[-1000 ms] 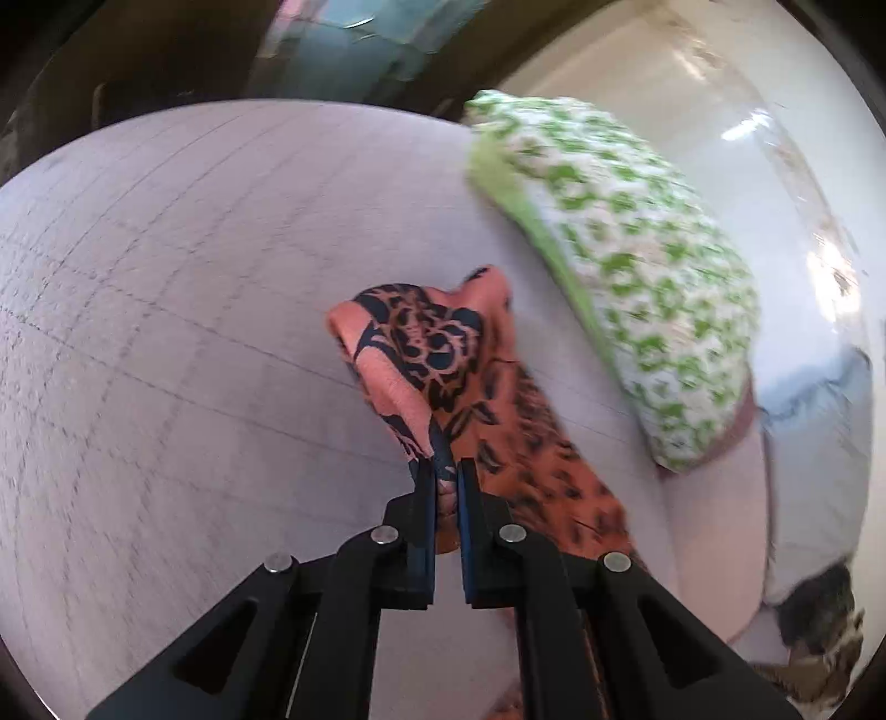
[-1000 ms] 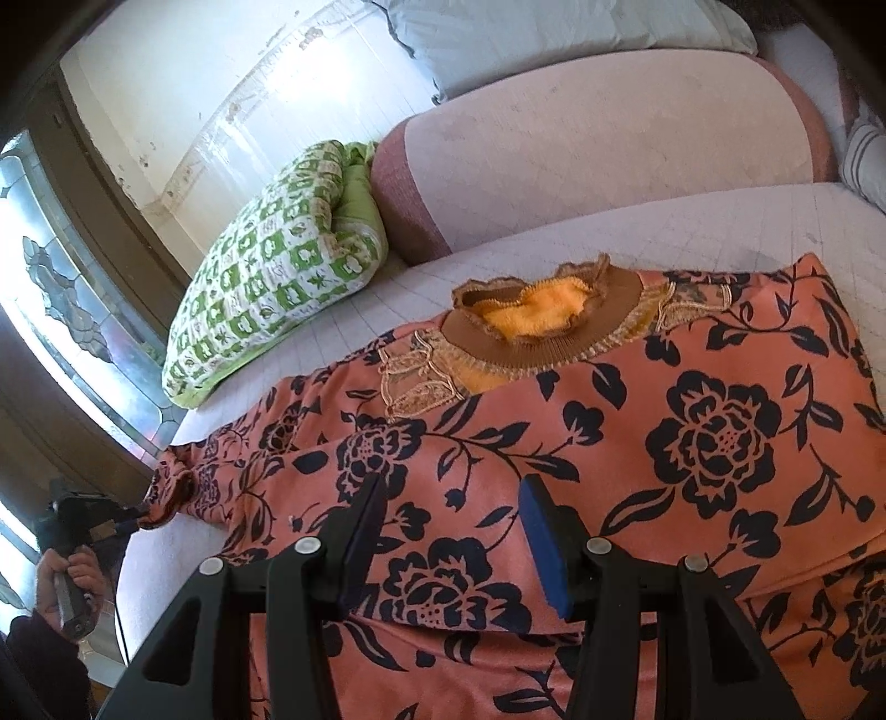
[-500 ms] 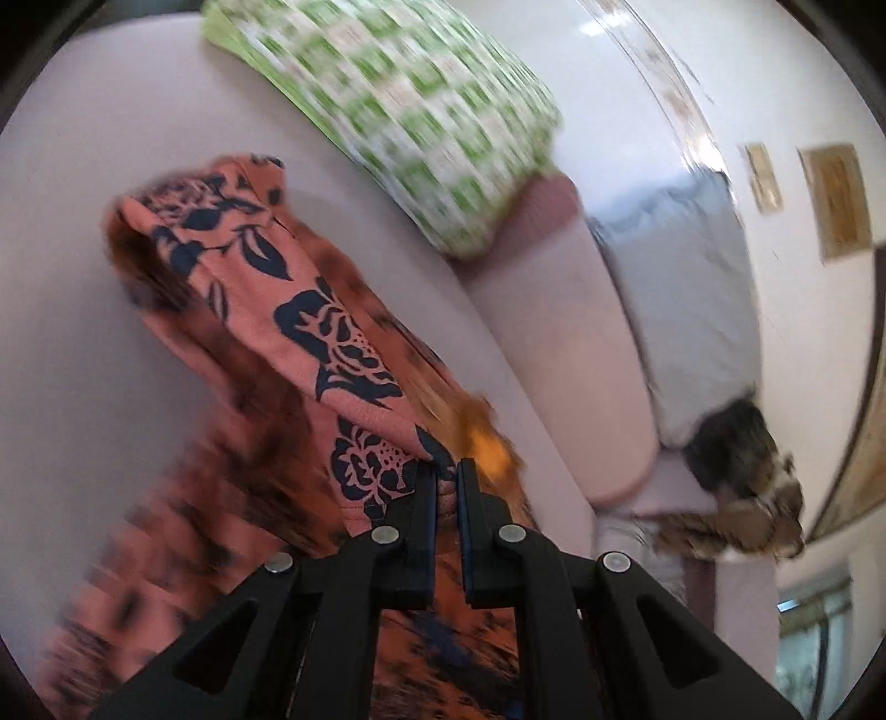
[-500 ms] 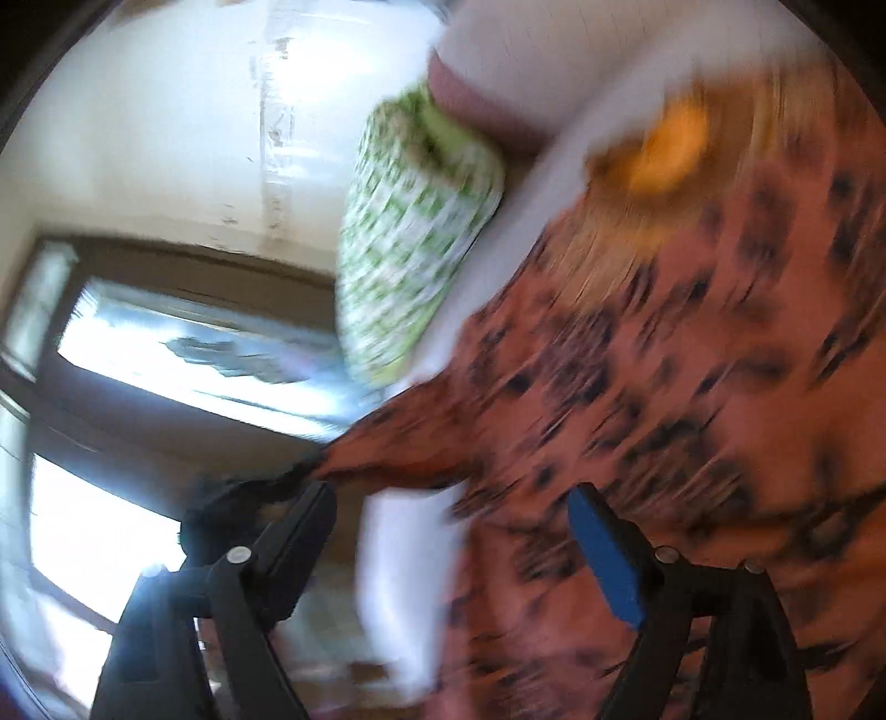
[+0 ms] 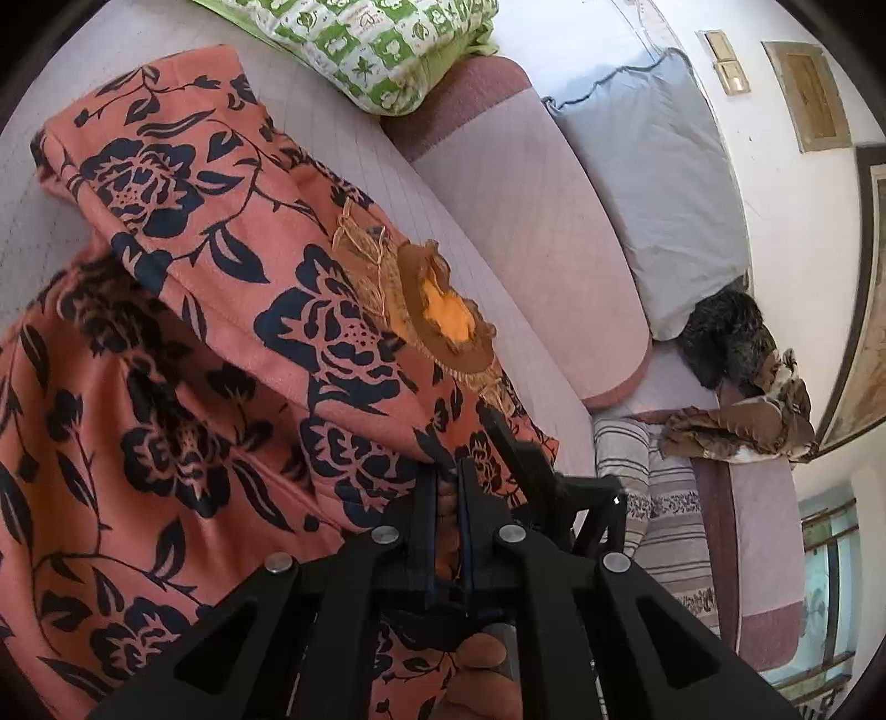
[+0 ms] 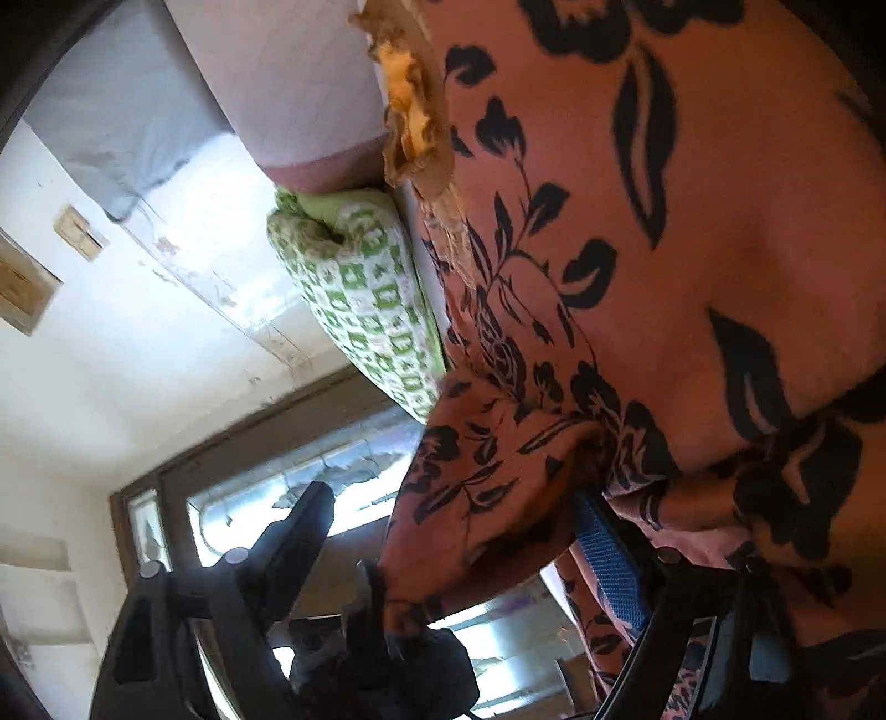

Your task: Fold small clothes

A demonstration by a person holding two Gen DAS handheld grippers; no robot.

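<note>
Salmon-orange fabric printed with dark navy flowers fills both views: a small top (image 5: 183,343) lies spread on a pale quilted bed (image 5: 498,310), one sleeve (image 5: 166,183) drawn across its front toward the brown frilled collar (image 5: 437,310) with its yellow lining. At the near edge of the left wrist view the left gripper (image 5: 449,471) has its jaws pressed together on the sleeve's end, a sliver of cloth showing between them. Just to its right the black fingers of the right gripper (image 5: 531,459) rest against the garment near the collar; in its own view the right gripper (image 6: 459,520) stands spread wide, a fold of the top hanging between its fingers and touching the blue pad. Beyond the bed's far side sit a green-and-white checked pillow (image 5: 365,39), a pink bolster (image 5: 531,221) and a grey pillow (image 5: 659,183)
</note>
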